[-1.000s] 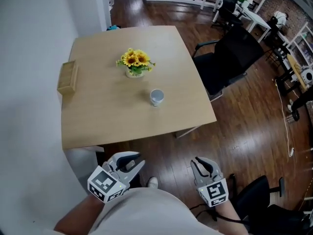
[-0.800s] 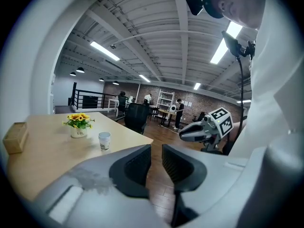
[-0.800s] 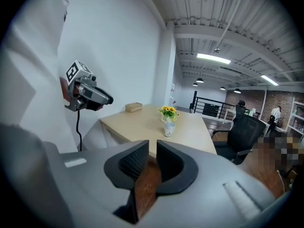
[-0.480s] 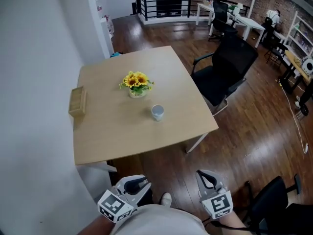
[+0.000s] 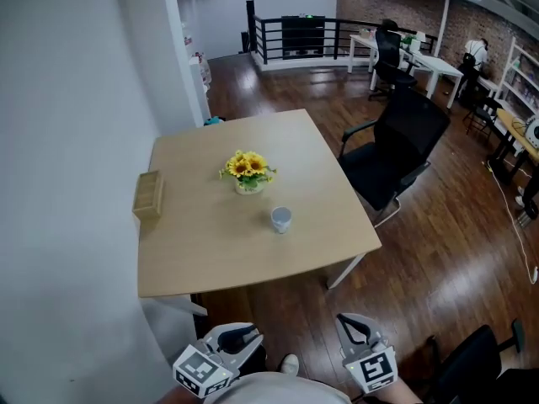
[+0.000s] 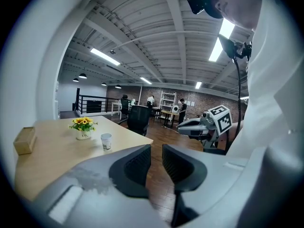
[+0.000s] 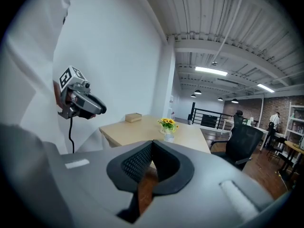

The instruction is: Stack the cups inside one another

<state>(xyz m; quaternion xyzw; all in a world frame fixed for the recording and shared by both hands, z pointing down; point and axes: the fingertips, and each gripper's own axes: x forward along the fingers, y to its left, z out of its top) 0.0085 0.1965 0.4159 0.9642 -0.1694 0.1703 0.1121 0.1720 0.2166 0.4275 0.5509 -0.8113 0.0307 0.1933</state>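
Both grippers hang low at the person's waist, short of the table [image 5: 194,255].
The left gripper [image 5: 242,338] tilts slightly down, its jaws a narrow gap apart and empty. The right gripper [image 5: 349,327] tilts likewise, and its jaws have just been closing and now meet on nothing. The cup [image 5: 281,219] stands upright mid-table (well apart from both), near the sunflower pot [image 5: 248,175]. A black chair [image 5: 396,150] stands beside the table.

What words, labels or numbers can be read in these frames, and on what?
Nothing legible.
Flower pot: dark print, too small to read.
Cup: printed patch, blurred.
Left gripper marker cube and right gripper marker cube: black-and-white square patterns, no words.
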